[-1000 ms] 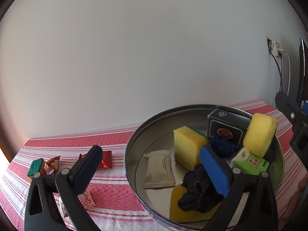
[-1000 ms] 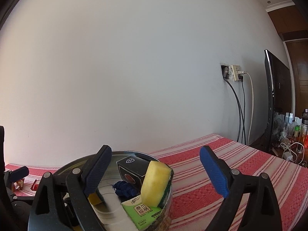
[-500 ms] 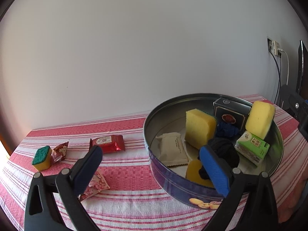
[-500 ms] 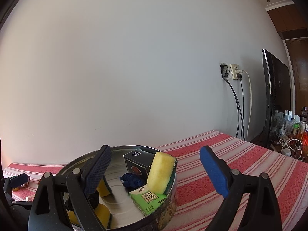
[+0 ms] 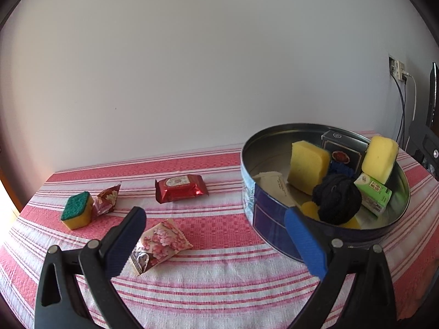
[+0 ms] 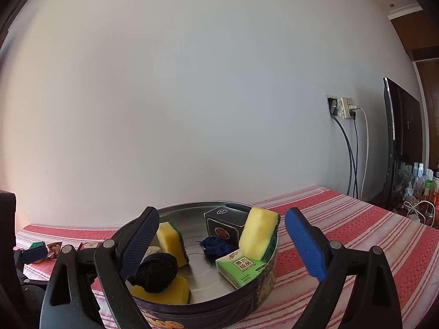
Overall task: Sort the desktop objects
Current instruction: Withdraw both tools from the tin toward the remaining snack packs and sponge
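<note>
The left tool (image 5: 214, 242) is hovering wide and empty over the worktop (image 5: 219, 288), nearest the pink packet (image 5: 162, 241); the tin (image 5: 274, 219) sits right. It should be straddling the packet's short sides before closing. The right tool (image 6: 222, 242) is hanging wide and empty at the tin.

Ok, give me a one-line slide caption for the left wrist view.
Open left tongs hover over pink floral snack packet on red-striped tablecloth, beside round blue metal tin of sorted items.

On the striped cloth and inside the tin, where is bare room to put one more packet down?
Bare cloth lies between the red packet and the tin, and right of the tin in the right wrist view. Inside, only the metal floor between the sponges and the green carton is bare. It is crowded around the black yarn ball.
</note>
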Demonstrator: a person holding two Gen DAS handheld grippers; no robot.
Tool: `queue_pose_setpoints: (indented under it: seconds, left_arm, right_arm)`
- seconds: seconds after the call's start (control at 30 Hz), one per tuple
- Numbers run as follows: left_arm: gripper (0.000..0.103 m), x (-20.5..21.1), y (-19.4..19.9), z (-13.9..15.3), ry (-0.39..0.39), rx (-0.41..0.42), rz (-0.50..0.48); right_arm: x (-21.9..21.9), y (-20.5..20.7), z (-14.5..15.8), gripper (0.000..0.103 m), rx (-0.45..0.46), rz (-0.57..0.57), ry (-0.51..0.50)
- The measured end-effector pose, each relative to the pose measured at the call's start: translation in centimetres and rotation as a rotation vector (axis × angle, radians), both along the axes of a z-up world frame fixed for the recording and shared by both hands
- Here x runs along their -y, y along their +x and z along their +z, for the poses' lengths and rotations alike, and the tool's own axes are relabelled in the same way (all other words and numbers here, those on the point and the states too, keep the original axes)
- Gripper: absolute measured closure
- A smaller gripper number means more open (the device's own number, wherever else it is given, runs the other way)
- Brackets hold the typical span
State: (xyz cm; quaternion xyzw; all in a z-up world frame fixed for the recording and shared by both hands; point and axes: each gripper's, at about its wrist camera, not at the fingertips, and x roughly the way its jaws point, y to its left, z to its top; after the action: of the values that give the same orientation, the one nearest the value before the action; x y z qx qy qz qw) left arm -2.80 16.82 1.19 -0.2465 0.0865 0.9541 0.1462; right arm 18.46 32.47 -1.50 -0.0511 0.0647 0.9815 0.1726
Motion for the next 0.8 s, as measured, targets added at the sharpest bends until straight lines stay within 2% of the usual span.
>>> queue_pose_setpoints:
  seconds: [0.37, 0.6, 0.8]
  left_arm:
    - [0.001, 4.3, -1.5, -0.8, 0.012, 0.046, 0.061]
    - [0.001, 8.4, -3.6, -1.2, -0.004, 0.062, 0.154]
    - [0.001, 13.3, -5.8, -1.2, -0.020, 0.063, 0.256]
  right_arm:
    - [3.9, 0.1, -0.1, 0.008, 0.016, 0.113, 0.028]
    - [8.4, -0.6, -0.3, 0.008, 0.047, 0.247, 0.055]
    - [12.7, -2.3, -0.9, 0.008, 0.123, 0.382, 0.086]
